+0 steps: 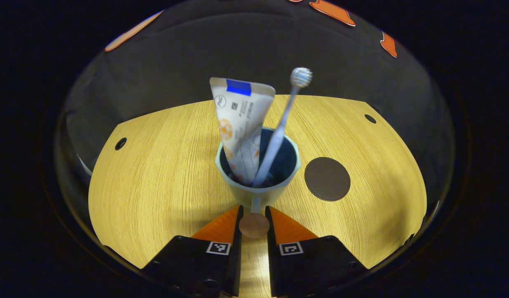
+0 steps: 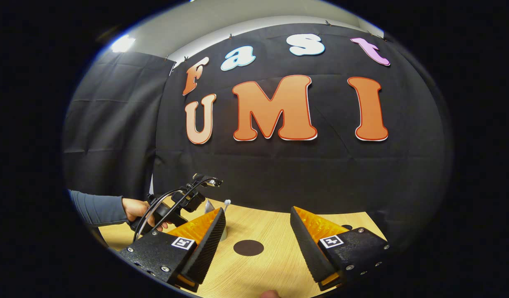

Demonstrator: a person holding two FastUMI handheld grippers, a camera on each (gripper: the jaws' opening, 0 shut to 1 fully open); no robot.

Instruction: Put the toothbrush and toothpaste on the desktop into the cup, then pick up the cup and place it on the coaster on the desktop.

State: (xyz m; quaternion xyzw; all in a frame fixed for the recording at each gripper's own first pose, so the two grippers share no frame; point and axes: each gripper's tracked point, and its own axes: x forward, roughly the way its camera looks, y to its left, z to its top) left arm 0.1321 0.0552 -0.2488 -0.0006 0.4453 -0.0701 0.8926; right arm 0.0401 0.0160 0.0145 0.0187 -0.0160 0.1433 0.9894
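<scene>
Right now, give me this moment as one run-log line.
toothpaste and toothbrush: in cup | left tongs: shut on cup handle | right tongs: open, empty | coaster: bare, beside cup

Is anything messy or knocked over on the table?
Nothing stands out. The pale blue cup stands upright on the wooden desktop, with the white toothpaste tube and the light blue toothbrush leaning inside it. The round dark coaster lies flat and bare beside it. The left gripper is shut on the cup's handle.
</scene>
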